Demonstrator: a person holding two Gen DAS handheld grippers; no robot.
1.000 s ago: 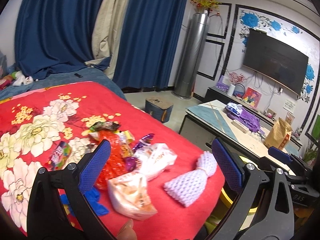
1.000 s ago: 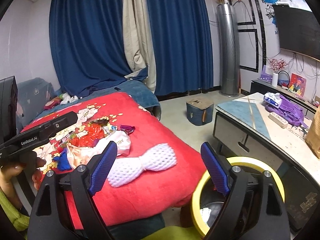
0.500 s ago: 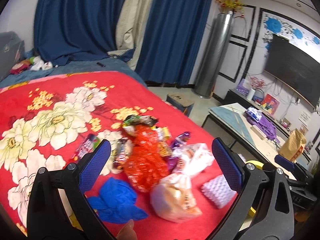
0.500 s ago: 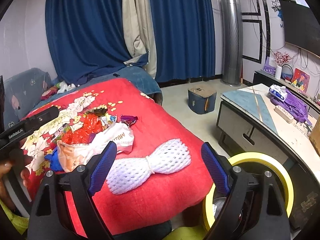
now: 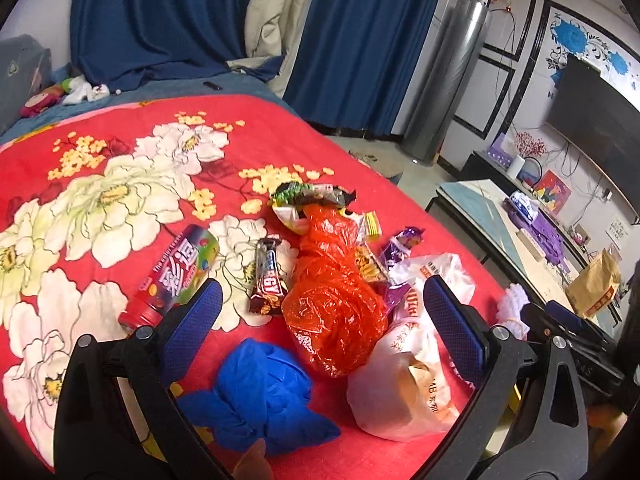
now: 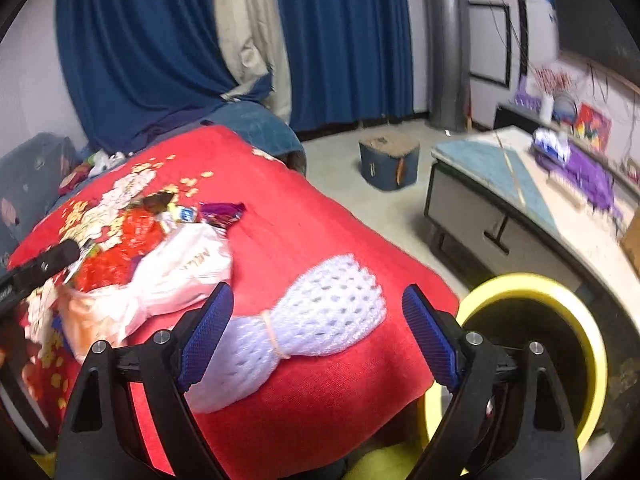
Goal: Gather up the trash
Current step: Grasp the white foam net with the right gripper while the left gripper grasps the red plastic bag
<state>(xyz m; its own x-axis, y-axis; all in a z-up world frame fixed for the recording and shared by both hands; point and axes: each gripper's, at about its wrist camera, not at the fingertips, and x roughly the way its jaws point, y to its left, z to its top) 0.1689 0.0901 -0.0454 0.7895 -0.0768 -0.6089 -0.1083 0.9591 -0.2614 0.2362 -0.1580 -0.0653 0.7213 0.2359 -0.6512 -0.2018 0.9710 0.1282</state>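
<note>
Trash lies on a red flowered blanket [image 5: 120,184]. In the left wrist view my left gripper [image 5: 320,320] is open and empty above an orange plastic bag [image 5: 332,308], a blue crumpled glove [image 5: 260,392], a white food bag [image 5: 408,396], a chocolate bar wrapper [image 5: 270,280] and a red candy pack [image 5: 176,276]. In the right wrist view my right gripper [image 6: 320,332] is open and empty over a white foam net [image 6: 304,328]. A yellow-rimmed trash bin [image 6: 532,344] stands on the floor beside the bed.
A low TV cabinet [image 6: 500,208] runs along the right. A small blue box [image 6: 390,164] sits on the floor. Blue curtains [image 5: 160,20] hang behind the bed. A brown paper bag [image 5: 596,284] stands on the cabinet. The left gripper's body [image 6: 36,268] shows at the right wrist view's left edge.
The left gripper has swung left and down toward the trash pile, which now fills its view. The right gripper has come closer to the white foam net.
</note>
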